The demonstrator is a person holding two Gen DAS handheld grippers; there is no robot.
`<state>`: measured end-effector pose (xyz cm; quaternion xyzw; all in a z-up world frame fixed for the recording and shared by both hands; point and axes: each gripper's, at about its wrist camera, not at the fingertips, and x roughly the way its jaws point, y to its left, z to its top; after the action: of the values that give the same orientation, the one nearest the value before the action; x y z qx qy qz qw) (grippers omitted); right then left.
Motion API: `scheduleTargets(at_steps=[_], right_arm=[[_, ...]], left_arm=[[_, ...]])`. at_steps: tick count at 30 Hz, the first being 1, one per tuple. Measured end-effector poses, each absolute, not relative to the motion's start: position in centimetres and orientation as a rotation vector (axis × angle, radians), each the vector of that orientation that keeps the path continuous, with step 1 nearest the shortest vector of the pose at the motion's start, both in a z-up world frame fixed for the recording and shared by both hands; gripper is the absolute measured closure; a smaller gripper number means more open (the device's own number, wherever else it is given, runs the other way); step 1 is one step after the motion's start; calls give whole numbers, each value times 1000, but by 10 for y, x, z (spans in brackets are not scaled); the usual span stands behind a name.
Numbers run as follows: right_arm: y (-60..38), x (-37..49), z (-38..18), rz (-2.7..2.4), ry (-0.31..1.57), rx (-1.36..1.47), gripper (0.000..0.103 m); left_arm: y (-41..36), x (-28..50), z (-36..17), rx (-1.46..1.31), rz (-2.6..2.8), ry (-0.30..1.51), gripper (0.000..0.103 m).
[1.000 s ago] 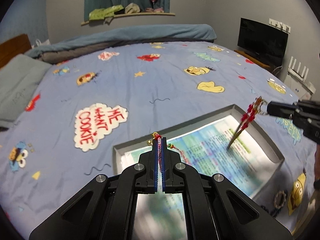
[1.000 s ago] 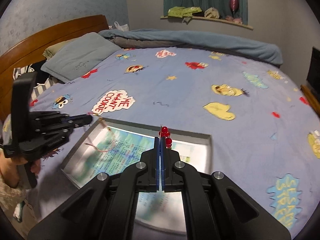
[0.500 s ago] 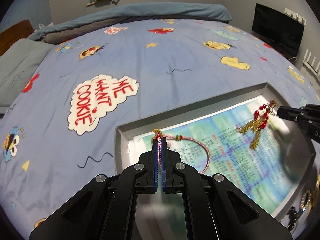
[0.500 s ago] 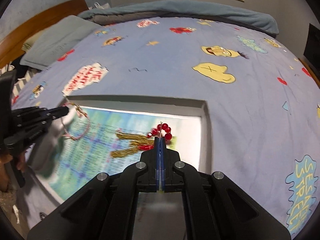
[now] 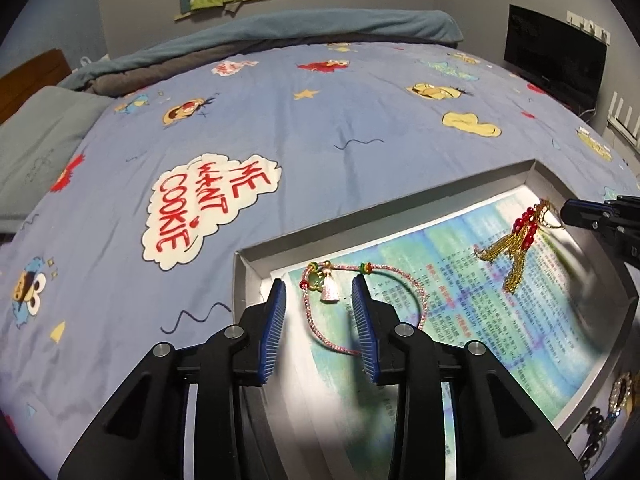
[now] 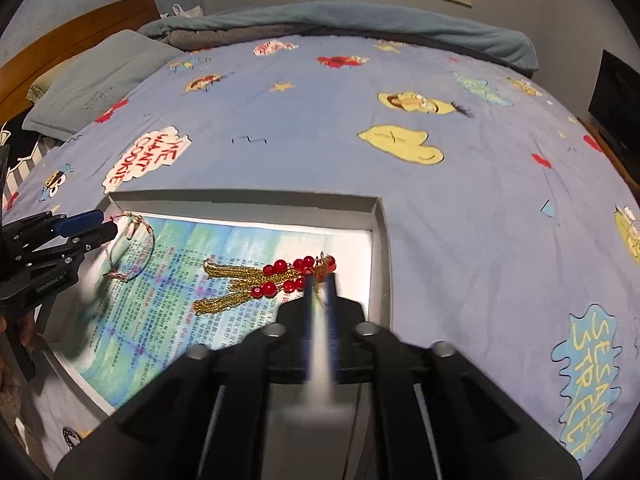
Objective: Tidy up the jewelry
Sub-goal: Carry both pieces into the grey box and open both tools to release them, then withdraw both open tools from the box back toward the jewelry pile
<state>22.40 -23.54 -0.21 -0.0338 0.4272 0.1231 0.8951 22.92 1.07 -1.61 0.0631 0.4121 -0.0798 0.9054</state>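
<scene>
Bedroom light is dim, and your work sits on a blue cartoon-print bed (image 5: 320, 128), where a shallow grey tray (image 5: 400, 216) lined with a printed sheet lies near the bed's near edge.

Your left tool (image 5: 320, 292) is spread wide and grips nothing. The pink cord bracelet (image 5: 418, 300) lies on the sheet at the tray's left end, its charm between the open fingers. Your right tool (image 6: 320, 280) is blurred; its fingers look narrowly parted over the hooks of the red-bead tassel earrings (image 6: 276, 276) at the tray's right end, and you cannot tell from either view whether it grips them.

The risk, as I judge it: pull back while a hook is caught and you drag the earrings off the sheet or tangle the gold chains. The left tool's fingers could likewise snag the cord loop.

Only the left view shows more jewelry (image 5: 600, 424) on the bed outside the tray's near edge. Only the right view shows the earrings laid full length.
</scene>
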Motion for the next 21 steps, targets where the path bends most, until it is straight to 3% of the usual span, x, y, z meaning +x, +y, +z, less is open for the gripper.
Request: scheduleTargets(at_steps=[2, 7, 9, 13, 15, 17, 21], right_arm=[[-236, 216, 5, 261, 849, -67, 72], [-240, 197, 20, 261, 795, -49, 66], [-242, 189, 25, 259, 779, -36, 52], [-244, 171, 33, 260, 758, -31, 40], [-245, 160, 36, 260, 743, -29, 20], [-247, 148, 38, 263, 725, -24, 11], [-251, 126, 42, 248, 698, -32, 6]], left_arm=[[11, 224, -11, 130, -157, 829, 51], [12, 210, 2, 141, -151, 784, 40], [12, 205, 5, 144, -145, 775, 37], [13, 189, 16, 131, -137, 749, 25], [13, 182, 19, 127, -134, 739, 21], [14, 171, 25, 120, -132, 726, 15], [15, 151, 32, 107, -135, 712, 12]])
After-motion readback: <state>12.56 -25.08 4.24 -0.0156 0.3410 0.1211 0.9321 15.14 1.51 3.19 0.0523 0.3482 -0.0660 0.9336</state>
